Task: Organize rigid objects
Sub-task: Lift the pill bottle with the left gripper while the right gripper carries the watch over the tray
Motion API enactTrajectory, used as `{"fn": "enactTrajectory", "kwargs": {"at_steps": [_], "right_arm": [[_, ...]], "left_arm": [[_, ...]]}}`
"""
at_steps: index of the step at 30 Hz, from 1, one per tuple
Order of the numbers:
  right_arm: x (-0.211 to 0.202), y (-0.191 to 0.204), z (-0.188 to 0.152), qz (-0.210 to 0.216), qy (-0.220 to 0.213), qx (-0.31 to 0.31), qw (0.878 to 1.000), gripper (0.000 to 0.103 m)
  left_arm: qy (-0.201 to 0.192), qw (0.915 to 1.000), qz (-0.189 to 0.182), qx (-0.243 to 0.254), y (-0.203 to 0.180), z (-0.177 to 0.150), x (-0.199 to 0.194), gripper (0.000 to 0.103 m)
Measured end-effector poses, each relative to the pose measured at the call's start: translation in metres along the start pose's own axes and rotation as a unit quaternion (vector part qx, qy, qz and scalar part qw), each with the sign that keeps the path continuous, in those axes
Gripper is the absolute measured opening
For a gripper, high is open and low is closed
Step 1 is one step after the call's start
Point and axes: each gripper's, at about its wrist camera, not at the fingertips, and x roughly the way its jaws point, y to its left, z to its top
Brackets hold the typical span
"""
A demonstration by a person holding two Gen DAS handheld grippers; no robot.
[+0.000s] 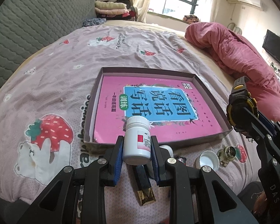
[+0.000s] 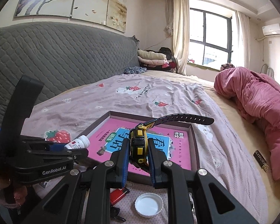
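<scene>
My left gripper point(image 1: 136, 147) is shut on a white pill bottle point(image 1: 137, 141) with a red label, held upright above the near edge of a shallow cardboard box point(image 1: 95, 95). A pink book point(image 1: 155, 104) lies flat in the box. My right gripper point(image 2: 139, 155) is shut on a black and yellow wristwatch point(image 2: 139, 145), its strap sticking up and right, above the box's near edge point(image 2: 195, 143). The watch point(image 1: 240, 108) and the right gripper's fingers point(image 1: 255, 123) show at the right of the left wrist view. The bottle point(image 2: 78, 142) shows at the left of the right wrist view.
On the strawberry bedsheet point(image 1: 56, 78) near the box lie a white cap point(image 1: 208, 160), a small brass piece point(image 1: 226, 152), a dark gold-tipped bar point(image 1: 144, 188) and a red lighter point(image 2: 118, 195). A pink quilt point(image 2: 259, 108) is heaped at the right. A small dark tag point(image 2: 260, 160) lies beside it.
</scene>
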Motion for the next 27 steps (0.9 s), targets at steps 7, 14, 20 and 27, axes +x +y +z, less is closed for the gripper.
{"fn": "enactTrajectory", "kwargs": {"at_steps": [7,14,20,27], "right_arm": [[0.006,0.004,0.002,-0.013,-0.011,-0.02,1.0,0.019],[0.016,0.016,0.007,-0.04,-0.034,-0.078,0.996,0.019],[0.03,0.016,0.008,-0.041,-0.033,-0.087,0.995,0.019],[0.052,0.006,0.002,-0.04,-0.008,-0.079,0.996,0.019]], "left_arm": [[0.0,1.0,0.0,-0.002,-0.001,0.008,0.005,0.027],[0.005,1.0,0.006,-0.003,0.0,0.014,0.015,0.027],[0.014,0.9998,0.009,-0.004,0.001,0.017,0.026,0.027],[0.027,0.9995,0.012,-0.009,0.003,0.023,0.042,0.027]]}}
